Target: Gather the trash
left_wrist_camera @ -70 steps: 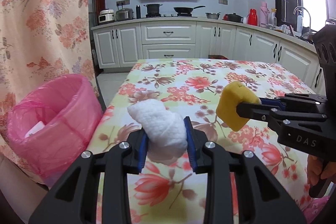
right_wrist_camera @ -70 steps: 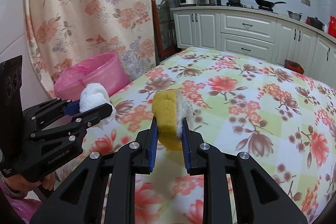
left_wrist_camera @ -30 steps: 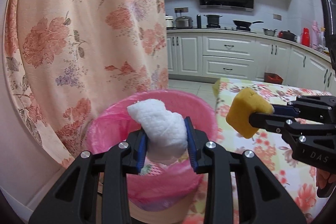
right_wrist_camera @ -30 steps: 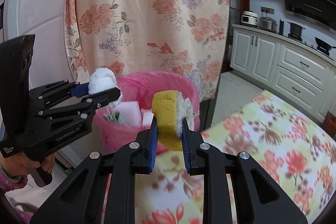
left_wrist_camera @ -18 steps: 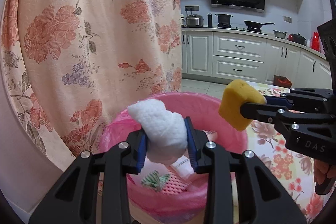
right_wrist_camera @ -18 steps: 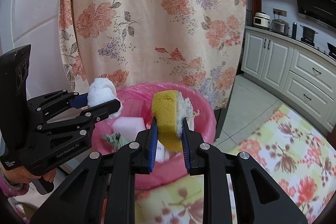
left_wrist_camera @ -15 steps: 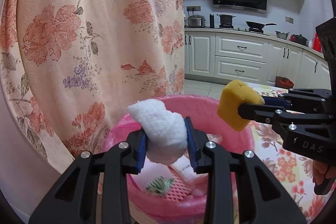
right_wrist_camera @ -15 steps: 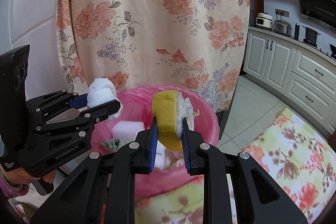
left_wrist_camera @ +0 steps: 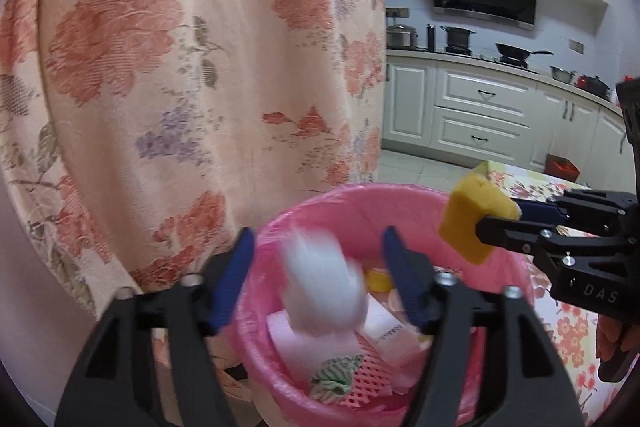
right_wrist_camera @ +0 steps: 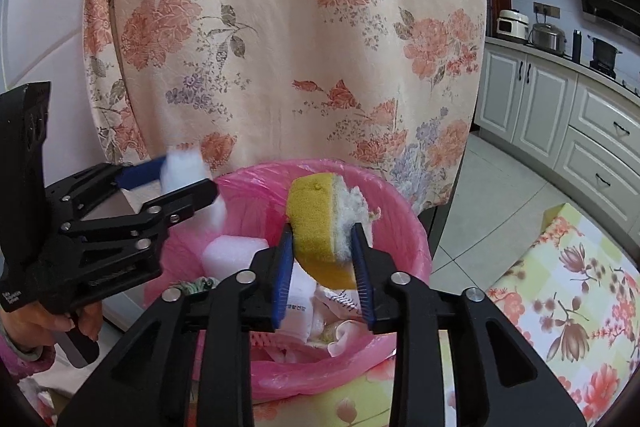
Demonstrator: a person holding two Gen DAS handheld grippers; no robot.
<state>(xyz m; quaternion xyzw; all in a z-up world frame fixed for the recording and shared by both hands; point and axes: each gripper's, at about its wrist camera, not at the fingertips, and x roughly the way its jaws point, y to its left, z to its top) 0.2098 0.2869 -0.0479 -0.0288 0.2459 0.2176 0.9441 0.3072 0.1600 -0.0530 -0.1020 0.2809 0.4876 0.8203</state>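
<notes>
A pink-lined trash bin (left_wrist_camera: pixel 360 191) (right_wrist_camera: pixel 402 205) stands below both grippers. My left gripper (left_wrist_camera: pixel 320 261) (right_wrist_camera: pixel 188 179) is over the bin with its jaws opening wide. A white wad (left_wrist_camera: pixel 324 287) (right_wrist_camera: pixel 182 165) is blurred between them, loose and dropping toward the bin. My right gripper (right_wrist_camera: pixel 322 267) (left_wrist_camera: pixel 500 215) hangs over the bin's right side. Its jaws are opening slightly, and a yellow sponge with a white pad (right_wrist_camera: pixel 320 227) (left_wrist_camera: pixel 468 223) still sits between its pads, touching both.
The bin holds a white foam block (right_wrist_camera: pixel 232 253), pink mesh (left_wrist_camera: pixel 360 371) and paper packets. A floral curtain (left_wrist_camera: pixel 180 87) hangs right behind it. The floral-cloth table (right_wrist_camera: pixel 568 291) lies to the right, white kitchen cabinets (left_wrist_camera: pixel 480 115) beyond. A hand (right_wrist_camera: pixel 80 319) grips the left handle.
The left jaws have sprung apart and let go of the white wad, which now falls toward the bin. The right jaws have widened a little around the sponge. Both grippers came closer over the bin.
</notes>
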